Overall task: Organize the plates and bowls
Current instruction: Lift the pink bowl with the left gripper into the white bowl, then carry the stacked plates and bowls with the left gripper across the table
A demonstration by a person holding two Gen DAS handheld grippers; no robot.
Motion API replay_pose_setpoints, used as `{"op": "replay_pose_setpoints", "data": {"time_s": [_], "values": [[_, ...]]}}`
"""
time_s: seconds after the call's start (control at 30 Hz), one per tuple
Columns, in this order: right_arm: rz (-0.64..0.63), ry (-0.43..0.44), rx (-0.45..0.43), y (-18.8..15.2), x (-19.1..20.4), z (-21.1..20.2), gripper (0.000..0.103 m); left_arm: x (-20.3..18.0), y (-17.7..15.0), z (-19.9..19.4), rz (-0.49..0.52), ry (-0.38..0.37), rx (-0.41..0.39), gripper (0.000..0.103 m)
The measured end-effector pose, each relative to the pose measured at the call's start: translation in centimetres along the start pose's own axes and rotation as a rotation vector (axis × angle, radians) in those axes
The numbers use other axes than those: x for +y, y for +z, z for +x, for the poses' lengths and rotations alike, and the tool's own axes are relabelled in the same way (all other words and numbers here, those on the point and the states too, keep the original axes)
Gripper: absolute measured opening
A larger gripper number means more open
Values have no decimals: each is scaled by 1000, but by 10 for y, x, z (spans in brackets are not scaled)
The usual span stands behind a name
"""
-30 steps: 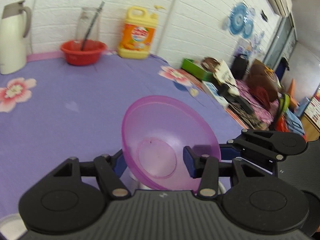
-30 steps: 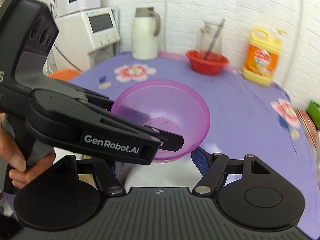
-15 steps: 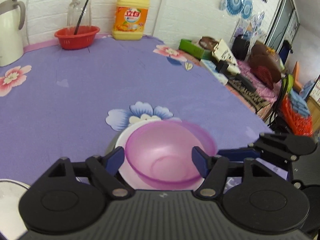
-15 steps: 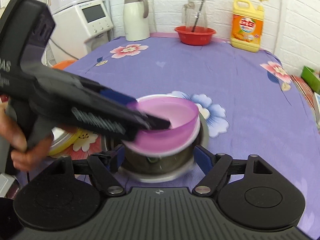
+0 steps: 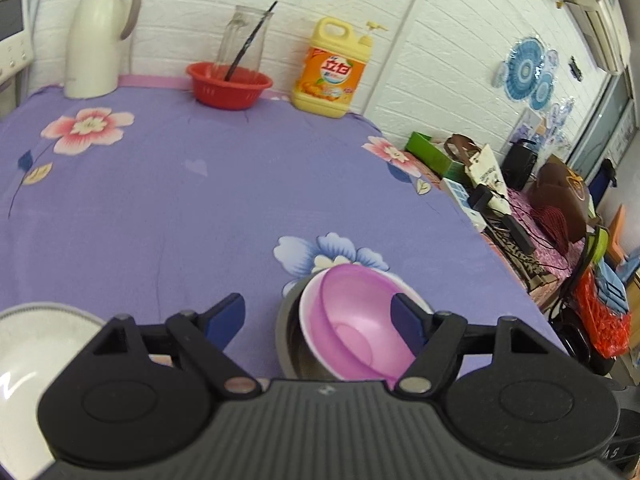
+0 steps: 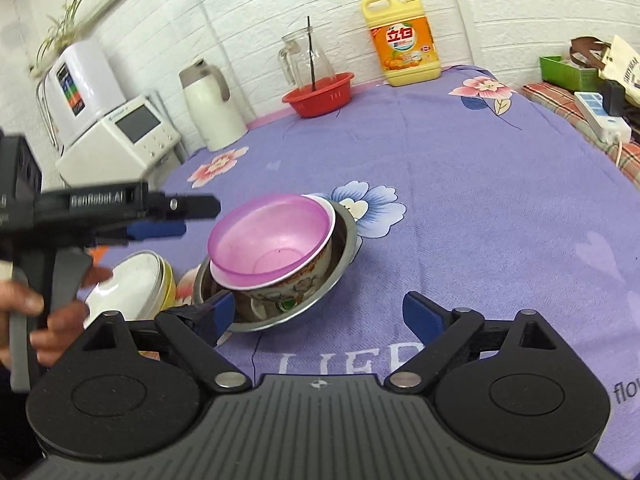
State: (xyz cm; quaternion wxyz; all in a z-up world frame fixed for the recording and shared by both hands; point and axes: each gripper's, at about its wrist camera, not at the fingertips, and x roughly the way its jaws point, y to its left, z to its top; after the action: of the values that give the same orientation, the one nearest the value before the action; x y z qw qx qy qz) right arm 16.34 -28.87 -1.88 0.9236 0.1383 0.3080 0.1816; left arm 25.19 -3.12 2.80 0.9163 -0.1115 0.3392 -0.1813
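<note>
We saw a white brick wall (image 6: 500,4) behind a broad table under a purple flowered cloth (image 5: 168,200), whose right edge curved away towards a cluttered side surface (image 5: 516,208). Most of the cloth lay bare between the back row and the stack near us. Along the wall stood a water dispenser (image 6: 120,136), a white kettle (image 5: 98,36), a yellow detergent jug (image 6: 406,46), and a red basket (image 5: 228,84) with a glass pitcher (image 6: 306,58) in it.

Close to us sat a steel bowl (image 6: 344,252); inside it leaned a patterned ceramic bowl (image 6: 288,288), and the pink bowl (image 6: 272,236) nested in that, tilted towards the left. Just beside the stack, to its left, lay a white plate (image 6: 128,284) on a yellow dish (image 6: 170,284).

Our left gripper (image 5: 318,318) stood spread wide with nothing between its pads; its right pad overlapped the pink bowl's rim in the left wrist view, though the right wrist view showed it apart, hovering left of the stack. Our right gripper (image 6: 320,312) was likewise spread wide and held nothing, its left pad (image 6: 218,312) at the steel bowl's near rim; we could not tell whether it touched.
</note>
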Motion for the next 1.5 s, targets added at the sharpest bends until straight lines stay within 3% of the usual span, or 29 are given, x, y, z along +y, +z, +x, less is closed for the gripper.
{"op": "replay_pose_setpoints", "data": {"time_s": [0.23, 0.43, 0.63, 0.93, 1.3, 1.5], "values": [[20, -22, -31, 12, 2, 21, 103, 3, -3, 16, -20, 41, 29, 74], [-93, -108, 20, 32, 8, 58, 103, 5, 6, 42, 1, 83, 101, 76], [-80, -122, 77, 31, 0, 83, 103, 5, 2, 62, 15, 97, 143, 76], [-101, -136, 83, 26, 4, 93, 103, 2, -2, 76, 29, 95, 178, 76], [-96, -149, -5, 15, 6, 90, 103, 0, -6, 76, 45, 100, 157, 80], [-73, -191, 13, 16, 14, 89, 103, 0, -6, 75, 46, 104, 157, 81]]}}
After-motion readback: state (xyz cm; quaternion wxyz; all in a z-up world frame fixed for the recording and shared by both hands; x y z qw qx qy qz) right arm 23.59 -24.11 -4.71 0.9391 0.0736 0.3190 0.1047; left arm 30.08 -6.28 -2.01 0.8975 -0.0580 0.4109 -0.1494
